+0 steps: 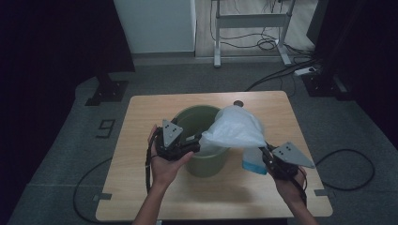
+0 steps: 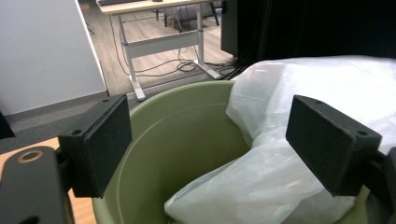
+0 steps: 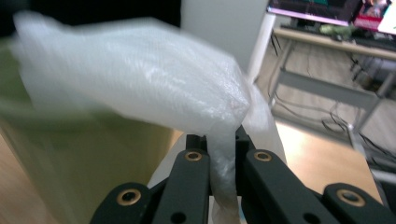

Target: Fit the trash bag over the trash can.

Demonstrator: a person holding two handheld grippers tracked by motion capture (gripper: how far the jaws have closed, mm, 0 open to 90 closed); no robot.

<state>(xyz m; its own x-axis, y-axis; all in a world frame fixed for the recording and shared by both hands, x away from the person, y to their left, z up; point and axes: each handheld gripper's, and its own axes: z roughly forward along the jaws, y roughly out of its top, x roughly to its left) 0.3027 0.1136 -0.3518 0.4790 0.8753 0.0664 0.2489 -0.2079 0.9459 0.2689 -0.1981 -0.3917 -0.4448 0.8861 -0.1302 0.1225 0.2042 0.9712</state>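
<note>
A green bucket (image 1: 206, 164) stands in the middle of the wooden table (image 1: 136, 140). A thin white plastic bag (image 1: 232, 129) stretches from inside the bucket out over its right rim. My right gripper (image 1: 265, 151) is to the right of the bucket, shut on a bunched corner of the bag; in the right gripper view the film (image 3: 222, 161) is pinched between the jaws, with the bag (image 3: 140, 79) billowing above. My left gripper (image 1: 197, 143) is at the bucket's left rim, open. Between its wide jaws, the left gripper view shows the bucket's inside (image 2: 177, 140) and the bag (image 2: 280, 177).
A blue and white object (image 1: 253, 164) hangs or stands under the bag beside the right gripper. A small dark round thing (image 1: 238, 103) sits near the table's far edge. Cables (image 1: 347, 168) lie on the floor. A desk frame (image 1: 248, 28) stands beyond.
</note>
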